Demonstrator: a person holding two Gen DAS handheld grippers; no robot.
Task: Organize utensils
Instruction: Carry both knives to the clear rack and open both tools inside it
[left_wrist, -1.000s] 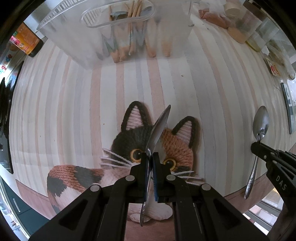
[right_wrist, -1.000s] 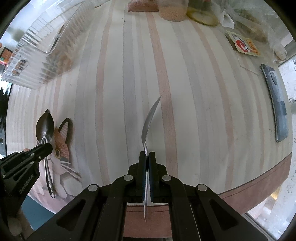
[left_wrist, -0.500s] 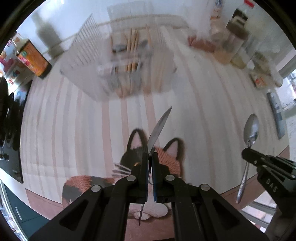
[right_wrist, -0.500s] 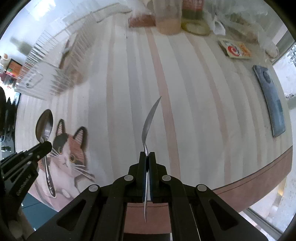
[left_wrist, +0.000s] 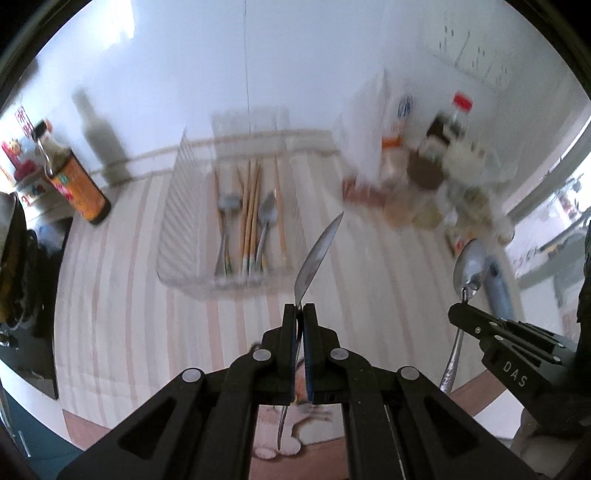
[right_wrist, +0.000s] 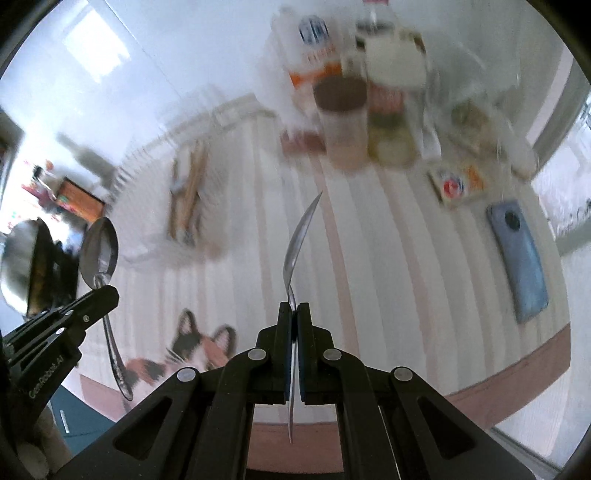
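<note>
Both claws risen off cat mat since earlier frame, clear tray (left_wrist: 173, 236) now fully in view ahead. Left claw (left_wrist: 300, 314) clenched on spoon (left_wrist: 317, 254); right claw (right_wrist: 293, 314) clenched on second spoon (right_wrist: 301, 236). Both spoons airborne, short of tray; next likely drop beside tray's cutlery.

Both grippers risen well above the table, clear tray (left_wrist: 177, 236) now seen from above, cat mat (right_wrist: 199, 350) receding
</note>
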